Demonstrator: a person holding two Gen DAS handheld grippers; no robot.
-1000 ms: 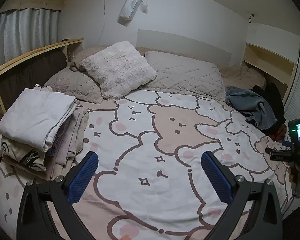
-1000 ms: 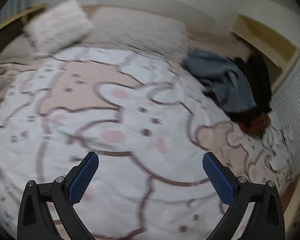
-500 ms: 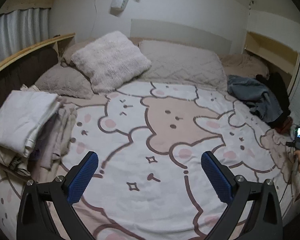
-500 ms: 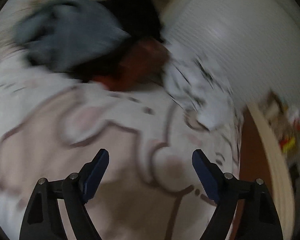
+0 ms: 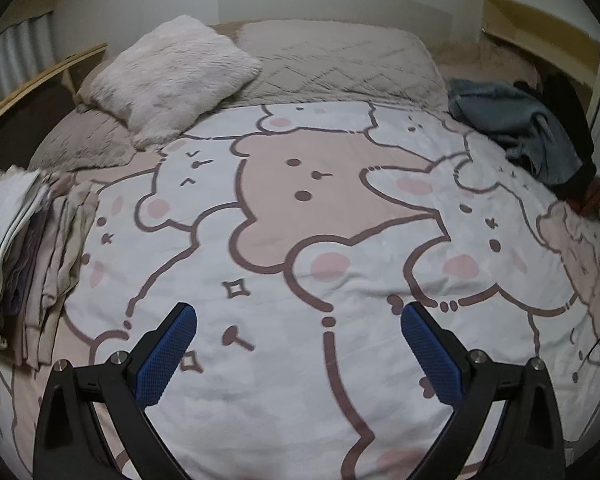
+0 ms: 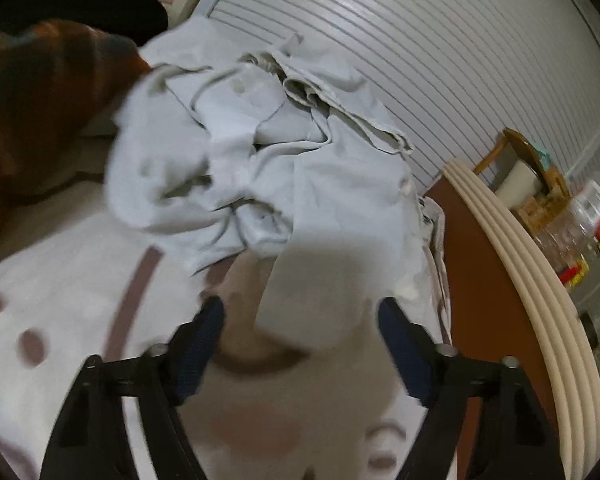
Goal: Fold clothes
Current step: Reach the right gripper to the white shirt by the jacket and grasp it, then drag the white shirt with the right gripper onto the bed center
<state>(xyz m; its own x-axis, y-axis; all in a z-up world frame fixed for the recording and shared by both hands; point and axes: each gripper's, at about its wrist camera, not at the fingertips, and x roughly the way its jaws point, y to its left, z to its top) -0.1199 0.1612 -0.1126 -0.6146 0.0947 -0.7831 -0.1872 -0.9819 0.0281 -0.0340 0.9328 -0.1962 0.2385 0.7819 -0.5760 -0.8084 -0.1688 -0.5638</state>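
Both grippers are spread apart and hold nothing. Ahead of the right gripper (image 6: 300, 344), a crumpled pale garment (image 6: 268, 160) lies on the bedspread (image 6: 60, 300), its near flap reaching between the fingers. Off to the left gripper's (image 5: 298, 344) left sits a stack of folded clothes (image 5: 28, 252); far right, a blue-grey heap (image 5: 516, 128).

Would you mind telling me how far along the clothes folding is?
Done: a folded stack sits at the bed's left edge. In hand: nothing; the open right tool is at a crumpled white garment. Left: that, plus the grey and dark clothes. Left tool idle, open.
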